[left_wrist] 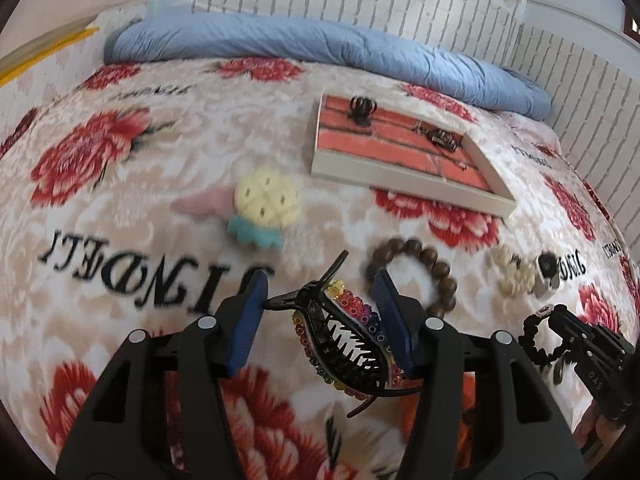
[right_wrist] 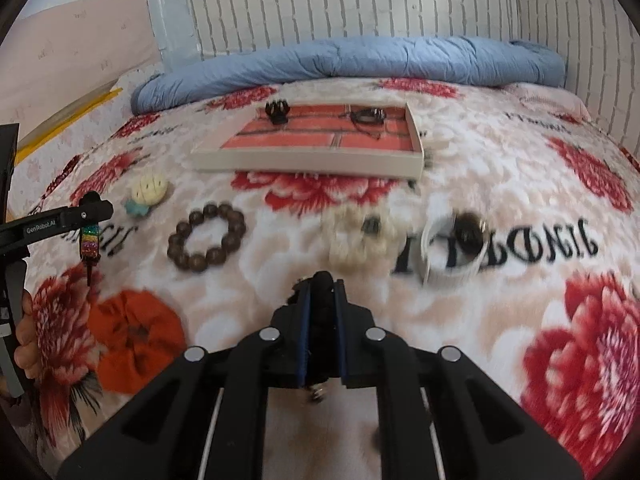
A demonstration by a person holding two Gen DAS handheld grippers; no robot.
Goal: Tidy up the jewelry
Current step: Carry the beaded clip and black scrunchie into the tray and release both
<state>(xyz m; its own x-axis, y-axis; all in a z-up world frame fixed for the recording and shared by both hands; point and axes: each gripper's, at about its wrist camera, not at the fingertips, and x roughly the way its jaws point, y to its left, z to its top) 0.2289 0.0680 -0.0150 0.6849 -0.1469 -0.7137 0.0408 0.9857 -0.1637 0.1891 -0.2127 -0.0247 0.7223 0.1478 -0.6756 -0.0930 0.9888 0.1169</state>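
Note:
My left gripper (left_wrist: 320,292) is shut on a rainbow-beaded black claw hair clip (left_wrist: 344,340), held above the floral blanket; the clip also shows in the right wrist view (right_wrist: 90,242). My right gripper (right_wrist: 322,286) is shut on a black beaded bracelet (left_wrist: 540,336), seen at the lower right of the left wrist view. A shallow tray (right_wrist: 304,158) with a brick-pattern floor lies farther back and holds a small black claw clip (right_wrist: 277,113) and a dark bracelet (right_wrist: 368,116). A brown wooden bead bracelet (right_wrist: 206,236) lies on the blanket between the grippers.
On the blanket lie a yellow-and-teal pineapple clip (left_wrist: 264,204), a cream pearl piece (right_wrist: 356,240), a white band with a dark round piece (right_wrist: 460,248) and an orange scrunchie (right_wrist: 136,336). A rolled blue quilt (right_wrist: 348,60) lies along the brick-pattern wall.

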